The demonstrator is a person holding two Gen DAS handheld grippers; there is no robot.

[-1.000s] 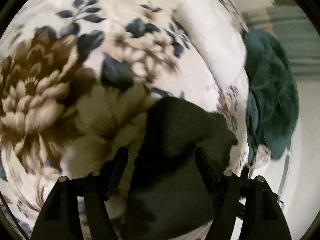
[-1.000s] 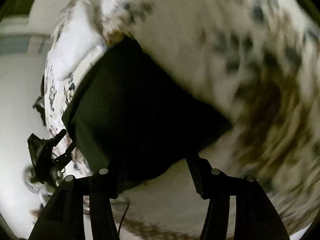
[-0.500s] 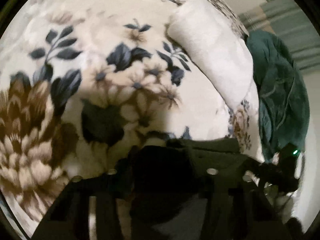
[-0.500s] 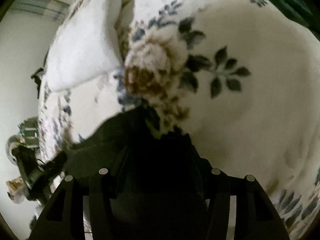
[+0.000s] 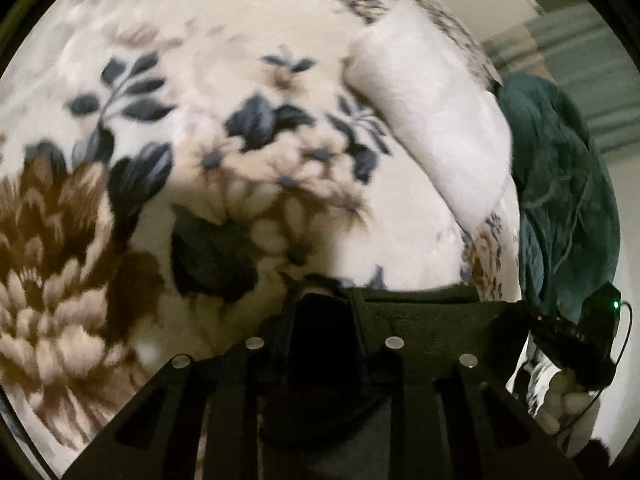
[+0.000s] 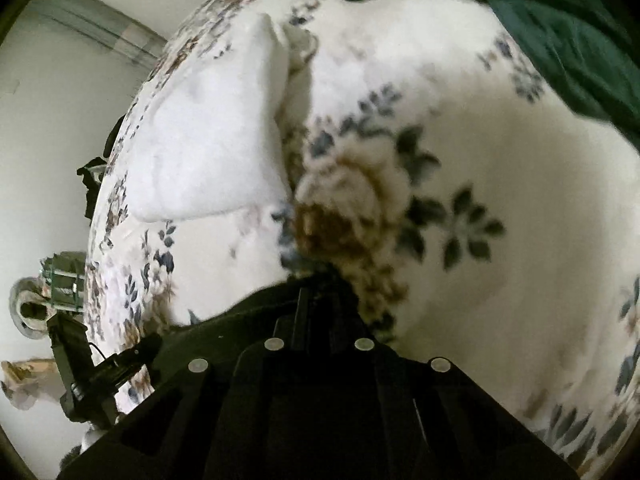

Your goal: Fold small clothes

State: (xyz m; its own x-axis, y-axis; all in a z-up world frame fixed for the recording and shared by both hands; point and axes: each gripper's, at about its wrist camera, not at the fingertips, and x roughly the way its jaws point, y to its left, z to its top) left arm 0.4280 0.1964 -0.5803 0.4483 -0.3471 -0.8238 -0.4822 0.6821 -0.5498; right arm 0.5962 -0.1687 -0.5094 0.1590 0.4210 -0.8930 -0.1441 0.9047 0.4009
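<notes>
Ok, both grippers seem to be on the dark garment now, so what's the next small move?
Probably lift both together and draw the dark garment taut above the floral blanket. The left gripper and right gripper each look closed on an edge of it, and the cloth runs as a straight band between them, low over the blanket. I can't see how much hangs below.

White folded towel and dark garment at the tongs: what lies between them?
Only bare floral blanket lies between white folded towel and dark garment, seen in both views.
</notes>
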